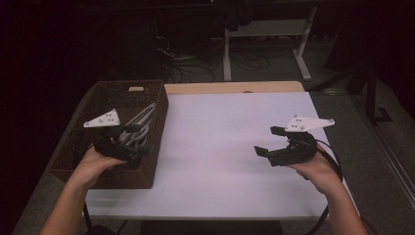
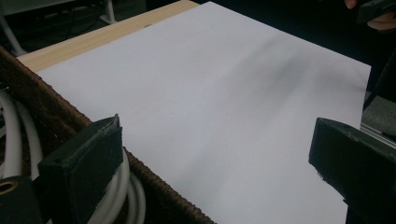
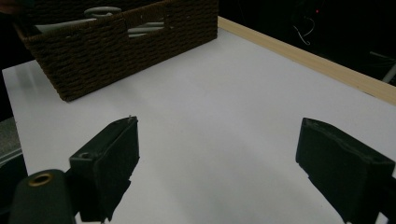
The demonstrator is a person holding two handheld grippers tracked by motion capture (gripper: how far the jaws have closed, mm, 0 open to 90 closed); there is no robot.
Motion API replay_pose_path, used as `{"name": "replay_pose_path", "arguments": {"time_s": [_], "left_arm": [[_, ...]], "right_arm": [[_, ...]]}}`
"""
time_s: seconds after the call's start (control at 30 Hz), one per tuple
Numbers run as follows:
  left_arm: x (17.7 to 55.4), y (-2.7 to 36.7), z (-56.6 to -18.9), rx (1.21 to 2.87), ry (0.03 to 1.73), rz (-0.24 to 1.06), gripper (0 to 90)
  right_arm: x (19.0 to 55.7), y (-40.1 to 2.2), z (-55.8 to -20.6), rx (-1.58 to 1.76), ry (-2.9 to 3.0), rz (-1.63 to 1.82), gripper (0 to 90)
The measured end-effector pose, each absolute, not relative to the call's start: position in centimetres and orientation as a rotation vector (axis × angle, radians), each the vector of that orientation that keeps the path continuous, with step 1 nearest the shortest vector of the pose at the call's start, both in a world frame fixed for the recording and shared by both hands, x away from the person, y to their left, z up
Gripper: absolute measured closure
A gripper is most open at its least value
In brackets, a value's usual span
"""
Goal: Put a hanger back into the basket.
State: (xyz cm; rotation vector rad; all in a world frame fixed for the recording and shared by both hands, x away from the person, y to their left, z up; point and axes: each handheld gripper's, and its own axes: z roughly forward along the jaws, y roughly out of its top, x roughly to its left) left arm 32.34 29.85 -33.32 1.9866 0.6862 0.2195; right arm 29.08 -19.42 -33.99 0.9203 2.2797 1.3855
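Note:
A brown woven basket (image 1: 128, 84) stands at the left of the table, and pale grey-white looped pieces (image 1: 142, 120) lie inside it. My left gripper (image 1: 138, 139) hovers over the basket's right side, open, with nothing between its jaws. In the left gripper view the basket's rim (image 2: 46, 109) and the white loops (image 2: 11, 140) sit under its left jaw, and the gripper (image 2: 215, 135) spans bare sheet. My right gripper (image 1: 266, 140) is held above the white sheet at the right, open and empty. From the right gripper (image 3: 218, 126) the basket (image 3: 93, 56) stands far off.
A white sheet (image 1: 230, 147) covers most of the table, and a strip of wooden tabletop (image 1: 235, 87) shows along its far edge. Beyond the table are desk legs (image 1: 227, 54) and cables on a dark floor.

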Motion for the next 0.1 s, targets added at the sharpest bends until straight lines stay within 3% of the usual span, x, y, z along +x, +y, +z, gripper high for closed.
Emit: {"name": "replay_pose_path", "arguments": {"time_s": [0.1], "left_arm": [[32.28,29.62,-33.59,1.986,0.681,0.213,2.9]], "right_arm": [[29.1,-19.45,-33.94,0.918,2.279,1.385,12.7]]}}
